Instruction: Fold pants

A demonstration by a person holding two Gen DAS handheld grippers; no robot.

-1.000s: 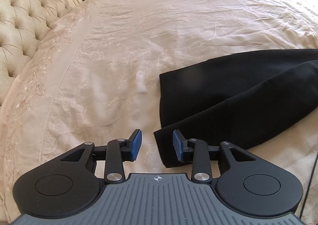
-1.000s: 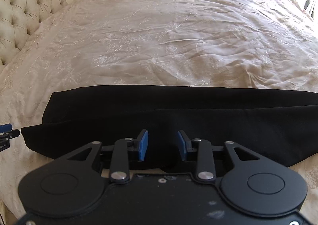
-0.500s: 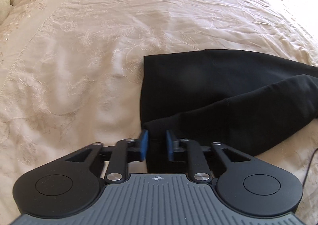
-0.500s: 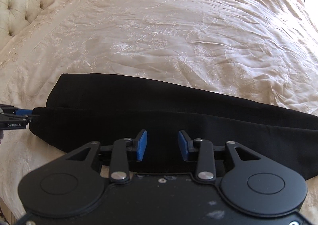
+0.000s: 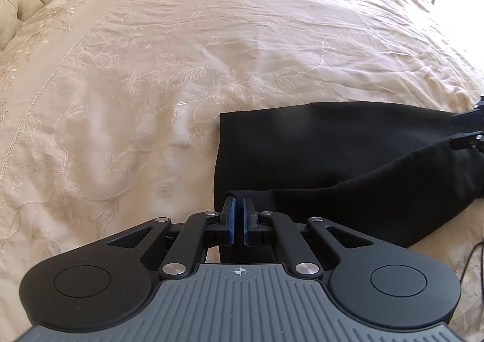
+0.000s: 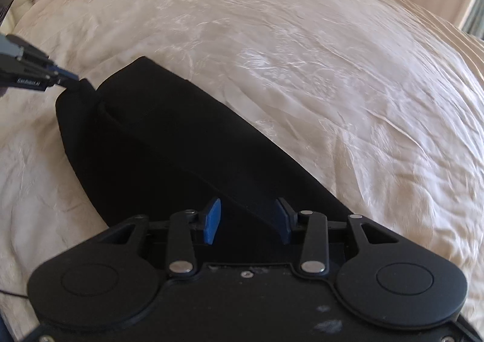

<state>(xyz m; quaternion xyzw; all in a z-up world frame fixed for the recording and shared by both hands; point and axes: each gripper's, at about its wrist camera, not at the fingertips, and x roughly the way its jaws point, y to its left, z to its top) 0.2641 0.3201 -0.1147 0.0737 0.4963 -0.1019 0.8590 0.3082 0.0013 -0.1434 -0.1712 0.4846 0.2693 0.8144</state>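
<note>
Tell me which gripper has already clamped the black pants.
The left gripper: its blue pads pinch the pants at the hem corner. The right gripper stands open above the fabric.

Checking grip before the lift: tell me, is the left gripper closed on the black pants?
Yes: the left gripper's blue pads pinch a corner of the black fabric pants on the cream bedspread.

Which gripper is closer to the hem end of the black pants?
Left. The left gripper is pinched on the black pants at the hem corner; the right gripper straddles them farther along, open.
</note>
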